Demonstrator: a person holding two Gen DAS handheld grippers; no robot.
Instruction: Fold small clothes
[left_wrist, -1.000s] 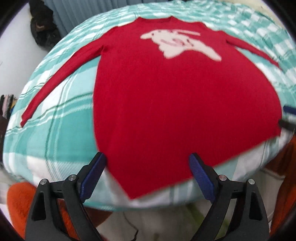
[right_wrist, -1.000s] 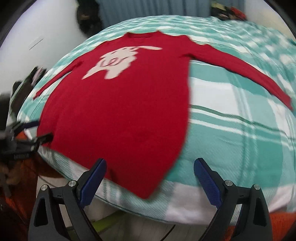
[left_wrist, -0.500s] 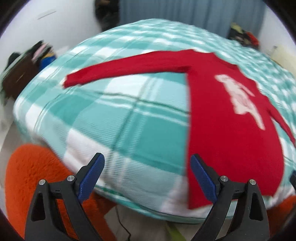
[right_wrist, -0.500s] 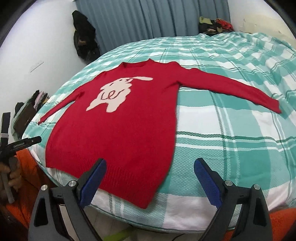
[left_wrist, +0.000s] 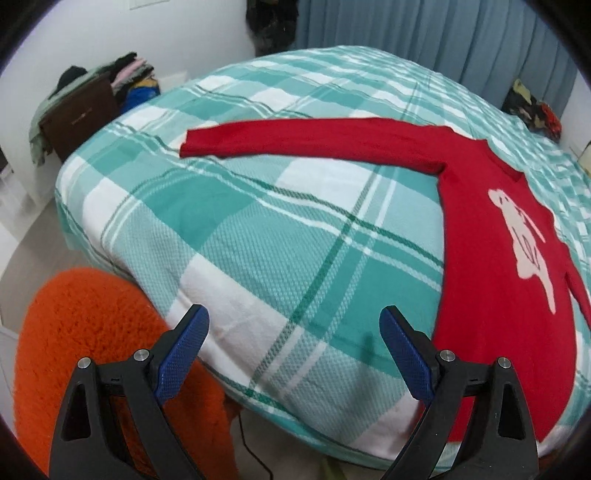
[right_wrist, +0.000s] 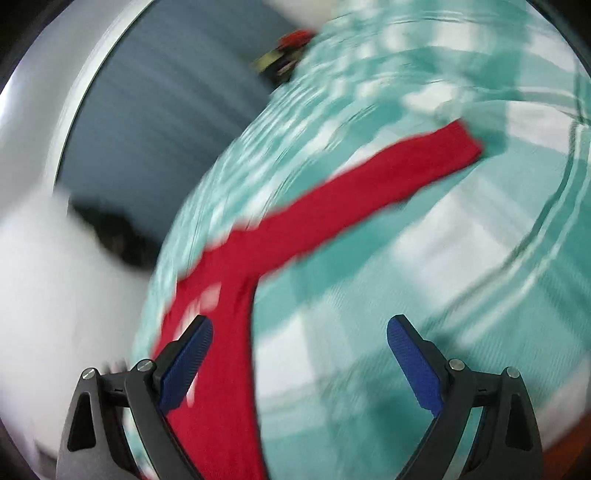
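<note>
Across the teal plaid bedspread (left_wrist: 258, 236) our red knit sweater (left_wrist: 491, 258) lies flat, soft and limp; we'd pinch a sleeve cuff (left_wrist: 192, 144) (both tongs, left gripper (left_wrist: 293, 354) and right gripper (right_wrist: 300, 360), gape empty).

Matt red knit sweater (left_wrist: 491, 258), woven checked bedspread (left_wrist: 258, 236), fuzzy orange cushion (left_wrist: 74, 332)

The right wrist view was smeared by motion blur, so the red sweater (right_wrist: 236, 280) showed only one sleeve and a vague pale patch. In the left wrist view its hem and far sleeve ran past the right edge.
</note>
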